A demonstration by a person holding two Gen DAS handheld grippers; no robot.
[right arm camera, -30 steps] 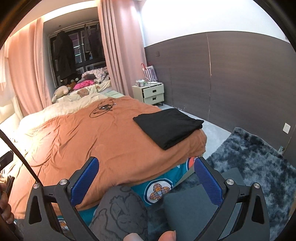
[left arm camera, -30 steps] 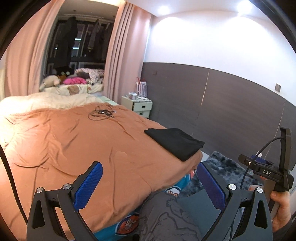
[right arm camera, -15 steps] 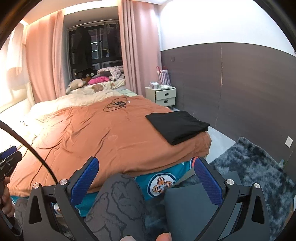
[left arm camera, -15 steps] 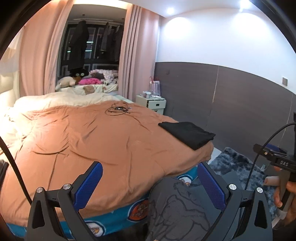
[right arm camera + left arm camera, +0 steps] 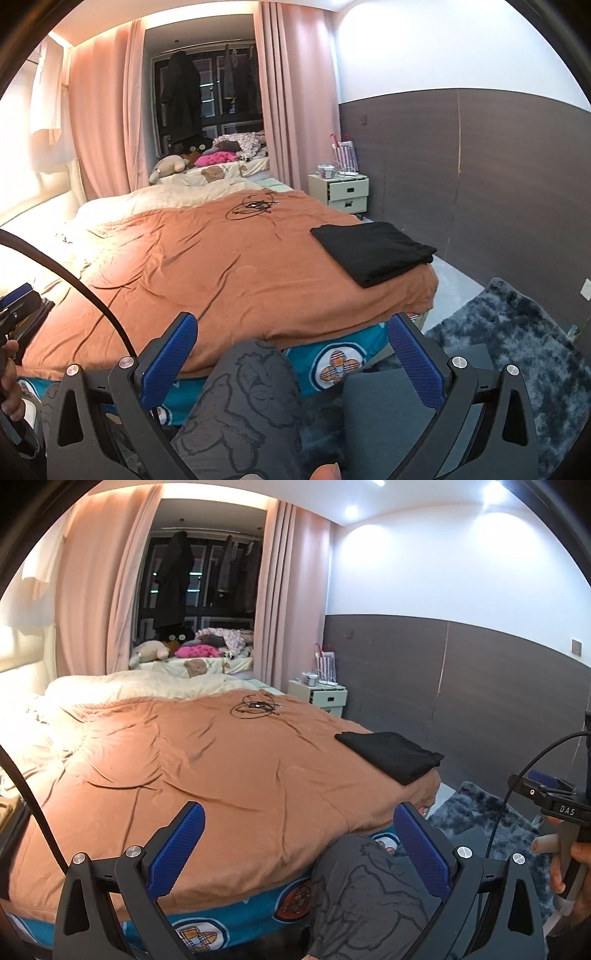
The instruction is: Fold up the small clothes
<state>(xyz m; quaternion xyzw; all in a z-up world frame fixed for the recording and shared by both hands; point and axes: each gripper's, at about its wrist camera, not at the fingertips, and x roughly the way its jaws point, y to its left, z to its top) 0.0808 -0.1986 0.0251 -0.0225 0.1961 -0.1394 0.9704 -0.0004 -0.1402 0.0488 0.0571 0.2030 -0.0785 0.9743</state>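
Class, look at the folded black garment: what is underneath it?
The folded black garment lies on the orange blanket, near the bed's corner. Whatever lies beneath the blanket there is covered and cannot be seen.

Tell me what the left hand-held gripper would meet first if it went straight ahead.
Probably the orange blanket on the bed; the open left hand-held gripper points across it, left of the folded black garment. Depth is uncertain.

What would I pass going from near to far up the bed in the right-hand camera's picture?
Open blue-padded right gripper → wrinkled orange blanket → folded black garment near the bed's right corner → tangle of thin black cable → cream duvet → beige plush toy → dark window with hanging clothes.
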